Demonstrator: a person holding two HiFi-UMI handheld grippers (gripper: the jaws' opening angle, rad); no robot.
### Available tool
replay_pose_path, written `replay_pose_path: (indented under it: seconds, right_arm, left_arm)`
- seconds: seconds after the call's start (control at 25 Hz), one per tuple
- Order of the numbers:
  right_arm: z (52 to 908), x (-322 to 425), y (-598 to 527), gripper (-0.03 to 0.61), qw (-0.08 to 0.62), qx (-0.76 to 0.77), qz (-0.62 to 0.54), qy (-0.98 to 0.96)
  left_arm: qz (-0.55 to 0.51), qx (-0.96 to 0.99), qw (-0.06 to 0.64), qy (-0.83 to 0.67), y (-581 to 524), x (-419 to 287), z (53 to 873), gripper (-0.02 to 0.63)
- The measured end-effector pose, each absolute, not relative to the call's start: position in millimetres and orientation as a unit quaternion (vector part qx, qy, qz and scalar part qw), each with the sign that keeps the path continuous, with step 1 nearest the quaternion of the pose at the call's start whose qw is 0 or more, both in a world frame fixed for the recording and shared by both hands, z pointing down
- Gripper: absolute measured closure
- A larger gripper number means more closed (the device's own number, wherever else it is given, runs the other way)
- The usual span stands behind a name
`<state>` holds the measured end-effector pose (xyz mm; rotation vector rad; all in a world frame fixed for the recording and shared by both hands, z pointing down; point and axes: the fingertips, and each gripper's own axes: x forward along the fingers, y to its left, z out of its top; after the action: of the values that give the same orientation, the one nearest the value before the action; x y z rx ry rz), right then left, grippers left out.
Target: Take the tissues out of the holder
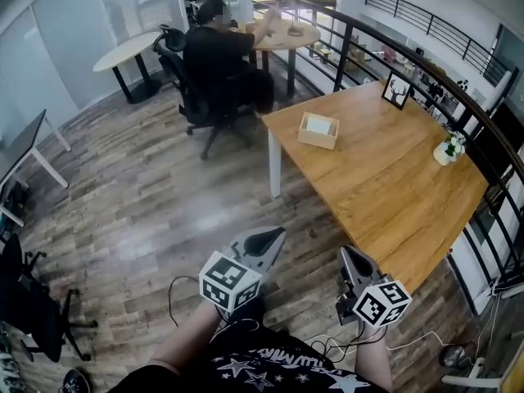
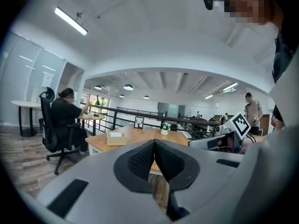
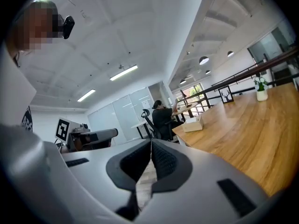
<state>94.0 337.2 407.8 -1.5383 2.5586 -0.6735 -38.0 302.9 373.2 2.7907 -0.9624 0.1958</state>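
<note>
A wooden tissue holder point(image 1: 318, 129) with white tissues showing at its top stands near the far left corner of the long wooden table point(image 1: 385, 187). It also shows small in the left gripper view point(image 2: 116, 138) and the right gripper view point(image 3: 193, 125). My left gripper point(image 1: 273, 236) and right gripper point(image 1: 349, 255) hang side by side over the floor, in front of the table's near end and well short of the holder. Both are shut, with their dark pads point(image 2: 140, 160) point(image 3: 164, 161) meeting and nothing between them.
On the table stand a small picture frame point(image 1: 396, 91) and a white vase with flowers point(image 1: 447, 150). A black railing point(image 1: 458, 97) runs along its far side. A person sits in a black office chair point(image 1: 214, 64) beyond the table's left corner. Cables point(image 1: 426, 338) lie on the floor.
</note>
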Motion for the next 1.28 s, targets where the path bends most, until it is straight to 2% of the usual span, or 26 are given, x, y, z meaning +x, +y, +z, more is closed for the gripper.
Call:
replay_pose_path:
  seconds: [0.32, 0.48, 0.6, 1.28]
  right_arm:
    - [411, 97, 254, 0.563, 0.048, -0.543, -0.234, 0.805]
    - [400, 78, 210, 0.563, 0.074, -0.53, -0.239, 0.81]
    - [398, 62, 180, 0.563, 0.063, -0.533, -0.236, 0.81]
    - [414, 1, 89, 0.563, 0.06, -0.56, -0.261, 0.784]
  left_arm:
    - [0.065, 0.94, 0.09, -0.322, 201, -42, 374, 0.6]
    - [0.064, 0.937, 0.095, -0.329, 159, -63, 375, 0.6]
    - [0.059, 0.934, 0.104, -0.336, 131, -83, 375, 0.6]
    - [0.066, 0.941, 0.107, -0.313, 34, -137, 387, 0.6]
